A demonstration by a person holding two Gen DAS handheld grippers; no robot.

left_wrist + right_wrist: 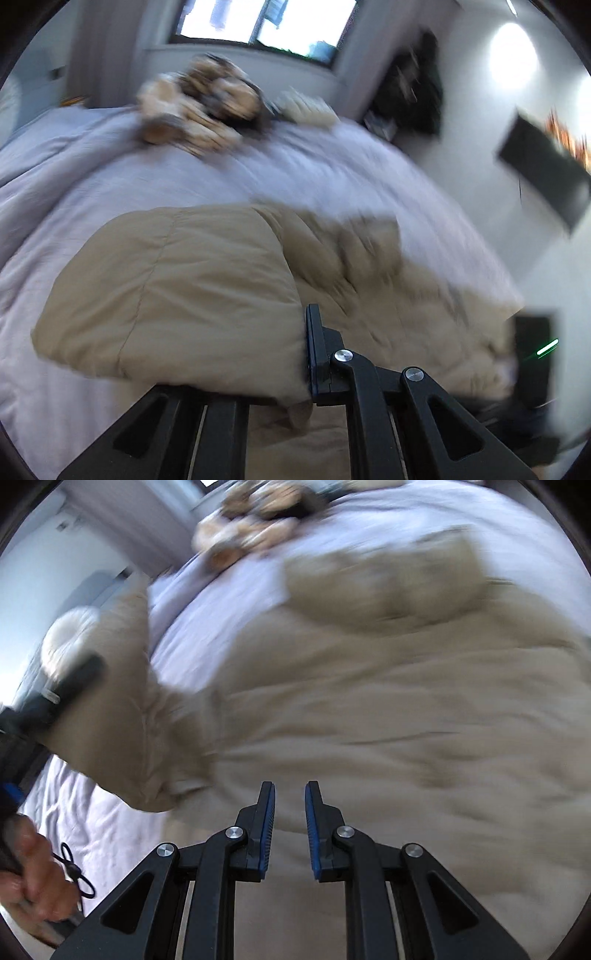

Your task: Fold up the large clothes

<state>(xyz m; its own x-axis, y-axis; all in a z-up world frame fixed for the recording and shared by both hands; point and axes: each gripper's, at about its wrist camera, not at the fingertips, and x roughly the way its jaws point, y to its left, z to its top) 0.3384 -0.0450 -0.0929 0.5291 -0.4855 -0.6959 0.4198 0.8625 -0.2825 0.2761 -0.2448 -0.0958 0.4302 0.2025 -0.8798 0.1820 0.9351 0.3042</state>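
A large tan padded garment [177,280] lies on a bed with a pale lilac cover [110,173]. My left gripper [301,354] is shut on a thick fold of the tan garment and holds it up; the left finger is hidden behind the cloth. In the right wrist view the garment [369,709] spreads across the bed, and its lifted part [125,716] hangs at the left by the other gripper tool [70,686]. My right gripper [290,827] is open and empty just above the garment.
A brown patterned cloth heap [199,107] lies at the far end of the bed, below a window [266,22]. A dark object [546,173] hangs on the white wall at right. A hand [33,871] holds the other tool at lower left.
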